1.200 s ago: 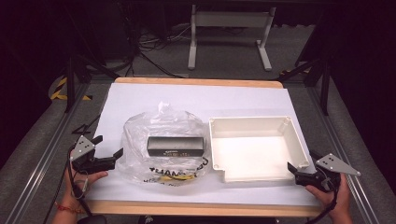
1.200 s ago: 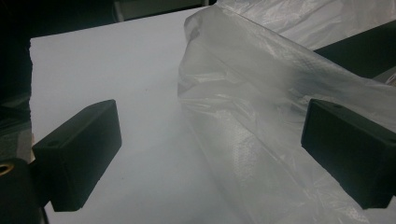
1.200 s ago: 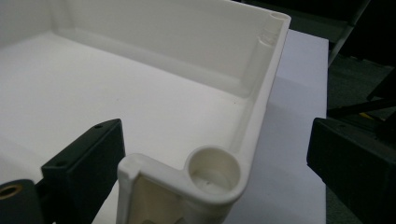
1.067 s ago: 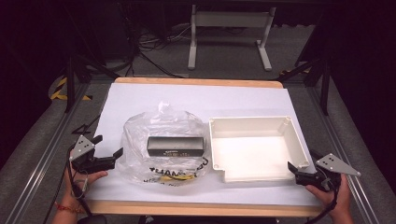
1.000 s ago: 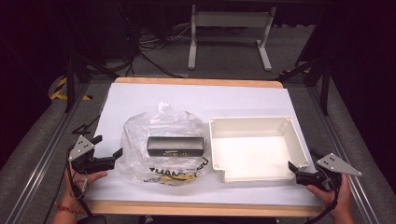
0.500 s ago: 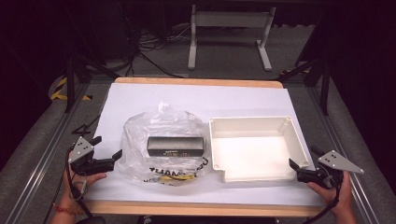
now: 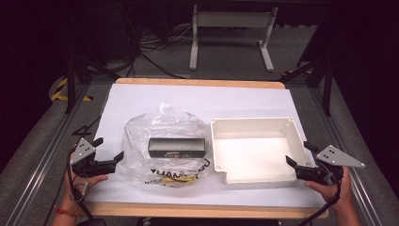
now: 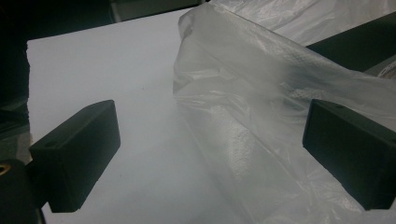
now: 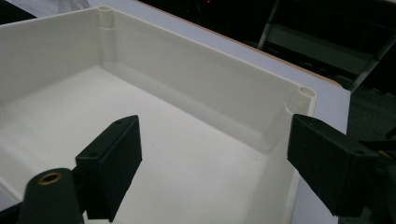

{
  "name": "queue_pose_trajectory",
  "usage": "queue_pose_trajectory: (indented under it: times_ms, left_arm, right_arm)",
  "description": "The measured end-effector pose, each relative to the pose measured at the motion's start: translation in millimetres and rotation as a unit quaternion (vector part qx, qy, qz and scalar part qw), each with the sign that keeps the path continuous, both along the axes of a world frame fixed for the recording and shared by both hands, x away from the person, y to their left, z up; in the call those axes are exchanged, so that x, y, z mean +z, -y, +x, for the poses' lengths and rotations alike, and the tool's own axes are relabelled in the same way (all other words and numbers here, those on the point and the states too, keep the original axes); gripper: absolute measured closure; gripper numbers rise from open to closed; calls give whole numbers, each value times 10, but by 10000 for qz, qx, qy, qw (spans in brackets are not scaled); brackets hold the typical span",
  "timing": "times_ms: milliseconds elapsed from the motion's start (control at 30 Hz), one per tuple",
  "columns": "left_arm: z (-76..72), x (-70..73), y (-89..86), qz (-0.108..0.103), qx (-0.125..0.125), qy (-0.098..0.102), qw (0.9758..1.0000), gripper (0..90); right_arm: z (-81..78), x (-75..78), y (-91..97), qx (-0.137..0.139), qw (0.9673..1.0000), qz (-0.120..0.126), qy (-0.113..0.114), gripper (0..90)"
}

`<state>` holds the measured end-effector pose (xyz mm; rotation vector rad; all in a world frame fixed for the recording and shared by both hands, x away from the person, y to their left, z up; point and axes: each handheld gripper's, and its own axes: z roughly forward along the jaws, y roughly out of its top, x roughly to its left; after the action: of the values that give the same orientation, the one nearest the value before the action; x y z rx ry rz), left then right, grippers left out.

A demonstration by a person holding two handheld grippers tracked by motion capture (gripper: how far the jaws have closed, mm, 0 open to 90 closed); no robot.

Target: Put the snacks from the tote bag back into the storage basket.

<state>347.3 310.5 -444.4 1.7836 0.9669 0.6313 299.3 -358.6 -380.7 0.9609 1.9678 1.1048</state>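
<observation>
Both grippers barely budged lately: left gripper gapes empty beside the plastic bag, right gripper gapes empty over the white tray.

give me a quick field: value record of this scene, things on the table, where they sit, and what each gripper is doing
surface: table with white cover
bag: clear plastic bag, left of centre, printed lettering at its near side
box: black box lying flat inside the bag
tray: white tray, right of the bag, nothing in it
left gripper: left gripper open, holding nothing, jaws at the bag's left edge
right gripper: right gripper open, holding nothing, jaws at the tray's right wall
</observation>
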Motion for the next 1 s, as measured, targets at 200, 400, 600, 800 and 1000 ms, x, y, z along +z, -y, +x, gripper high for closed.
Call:
queue_pose_trajectory:
  times_ms: [200,400,600,800,1000]
  left_arm:
    - [-6,8,7,-4,-27,15,10000,49]
    - [0,5,8,3,-32,13,10000,49]
    - [-1,6,9,2,-29,27,10000,49]
    - [-13,17,7,-44,-13,49,10000,40]
    - [-29,42,11,-79,-28,77,9999,33]
  right_arm:
    - [99,172,-208,185,9997,-66,159,187]
    - [186,189,-375,438,9987,-175,173,185]
    - [320,209,-528,796,9962,-279,210,181]
    - [408,226,-648,1038,9938,-374,158,182]
    - [590,280,-810,1327,9900,-470,-81,160]
